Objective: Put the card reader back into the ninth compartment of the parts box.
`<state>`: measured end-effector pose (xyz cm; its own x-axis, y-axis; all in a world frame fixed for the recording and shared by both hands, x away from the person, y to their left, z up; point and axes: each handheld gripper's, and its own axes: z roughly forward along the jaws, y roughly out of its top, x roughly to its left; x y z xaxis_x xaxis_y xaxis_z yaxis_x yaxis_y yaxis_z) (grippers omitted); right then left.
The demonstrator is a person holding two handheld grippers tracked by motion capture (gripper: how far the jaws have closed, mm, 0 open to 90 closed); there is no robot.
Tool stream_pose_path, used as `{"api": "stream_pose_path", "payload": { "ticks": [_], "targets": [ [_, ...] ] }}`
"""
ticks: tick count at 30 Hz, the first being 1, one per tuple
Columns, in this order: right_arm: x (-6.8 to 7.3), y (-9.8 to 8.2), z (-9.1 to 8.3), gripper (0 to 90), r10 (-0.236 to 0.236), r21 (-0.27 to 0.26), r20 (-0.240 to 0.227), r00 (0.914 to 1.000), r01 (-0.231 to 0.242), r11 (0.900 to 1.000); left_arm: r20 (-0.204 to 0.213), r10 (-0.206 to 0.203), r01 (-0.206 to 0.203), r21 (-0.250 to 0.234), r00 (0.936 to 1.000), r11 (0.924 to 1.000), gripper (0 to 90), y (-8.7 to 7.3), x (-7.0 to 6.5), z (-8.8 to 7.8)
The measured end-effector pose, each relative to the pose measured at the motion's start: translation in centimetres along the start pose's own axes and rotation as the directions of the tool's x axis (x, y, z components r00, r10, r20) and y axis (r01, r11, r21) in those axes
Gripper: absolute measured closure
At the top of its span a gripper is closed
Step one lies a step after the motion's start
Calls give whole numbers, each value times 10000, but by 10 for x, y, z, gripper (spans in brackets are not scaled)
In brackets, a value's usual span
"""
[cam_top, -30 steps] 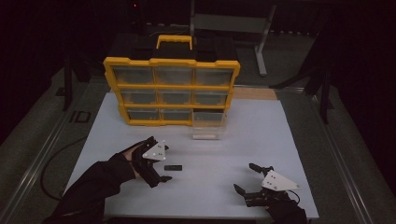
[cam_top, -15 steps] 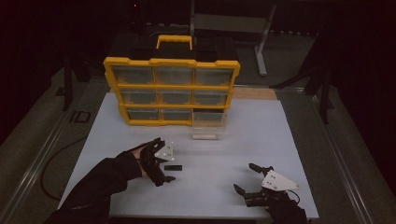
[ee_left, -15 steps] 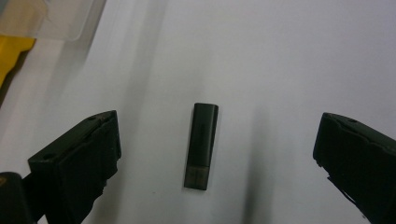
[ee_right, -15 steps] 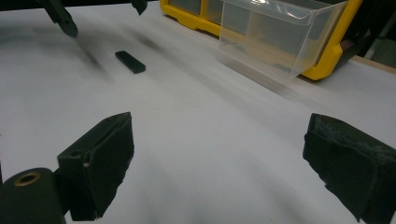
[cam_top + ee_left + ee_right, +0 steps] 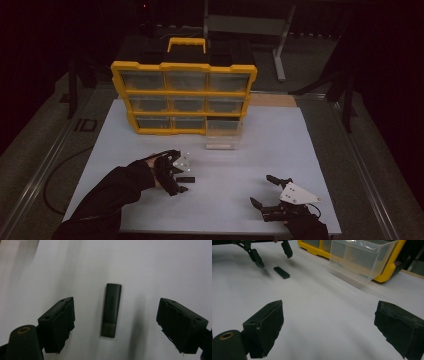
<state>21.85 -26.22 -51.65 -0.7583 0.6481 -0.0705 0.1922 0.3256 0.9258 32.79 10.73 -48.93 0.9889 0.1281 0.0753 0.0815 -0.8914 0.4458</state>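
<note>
Two grippers are in my high view, both low in the frame over the white table. My left gripper sits at lower left of centre, over a small black stick that lies flat on the sheet. In the left gripper view that stick runs nearly upright down the middle of the frame, between the two jaws but touching neither; white sheet shows on both sides of it. Those jaws have just been closing in on it, yet they stand apart and the pads press on nothing. My right gripper rests at lower right of the high view, well apart from the stick, its jaws spread wide with nothing between them; the right gripper view shows bare sheet in the gap. That same view has the stick in its upper left, with the left gripper straddling it from above. A clear plastic drawer stands on the sheet just in front of the yellow organiser case, at upper centre of the high view, and the drawer also fills the upper right of the right gripper view.
</note>
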Motion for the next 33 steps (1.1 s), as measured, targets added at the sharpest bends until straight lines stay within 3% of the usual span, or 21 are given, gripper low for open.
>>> {"api": "stream_pose_path", "payload": {
  "ticks": [9, 23, 33],
  "targets": [
    [0, 0, 0, 90, 3, -27, -7, 10000, -3, 10000, -236, 6, 2, 366, 9997, 9993, 279, 3, 0, 4],
    [0, 0, 0, 90, 6, 3, -26, 10000, -6, 10000, 93, 106, -114, 857, 9999, 9963, 592, 5, 0, 11],
    [0, 0, 0, 90, 17, -22, -28, 10000, -17, 10000, 224, 16, -38, 978, 9997, 9952, 687, 4, 2, 13]
  ]
}}
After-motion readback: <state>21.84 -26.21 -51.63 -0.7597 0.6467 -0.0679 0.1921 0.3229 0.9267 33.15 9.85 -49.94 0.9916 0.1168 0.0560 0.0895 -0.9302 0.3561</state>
